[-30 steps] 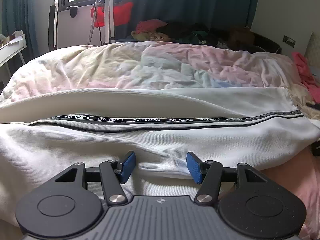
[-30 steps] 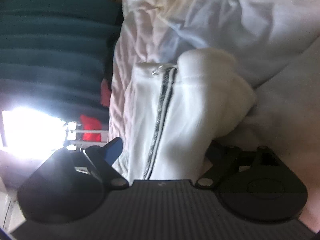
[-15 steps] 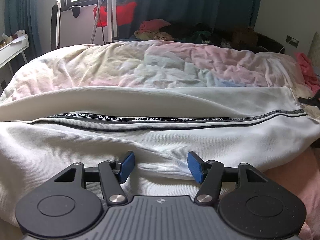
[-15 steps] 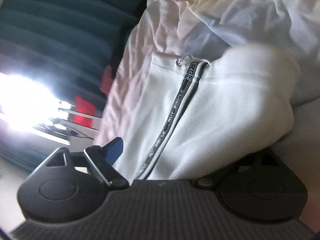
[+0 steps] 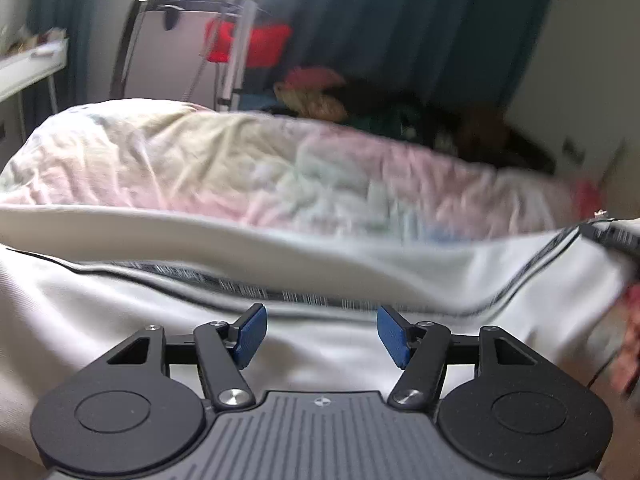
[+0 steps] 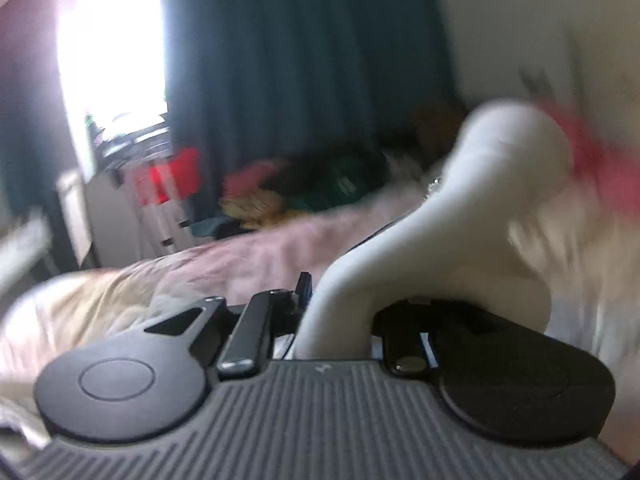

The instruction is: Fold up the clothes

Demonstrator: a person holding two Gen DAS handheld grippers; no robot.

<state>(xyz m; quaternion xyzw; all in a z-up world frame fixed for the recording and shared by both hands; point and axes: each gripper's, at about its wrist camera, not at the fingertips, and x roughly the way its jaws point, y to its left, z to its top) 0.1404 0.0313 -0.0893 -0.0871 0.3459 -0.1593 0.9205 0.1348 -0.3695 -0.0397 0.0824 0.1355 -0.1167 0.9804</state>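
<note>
Pastel duvet (image 5: 248,168), right tongs (image 6: 336,312) now clamping lifted white garment (image 6: 492,184).

White garment (image 5: 120,320): matt, finely ribbed knit cloth, with a woven black tape (image 5: 280,294) printed in white running along it. Behind the garment, the duvet (image 5: 240,172): thin, crumpled pastel cloth. Left gripper (image 5: 320,334): matt black plastic links, bright metal pivot screws, blue matt pads (image 5: 250,334), ridged grey housing. Curtain (image 5: 400,28) behind the duvet: dark, heavy pleated cloth.
</note>
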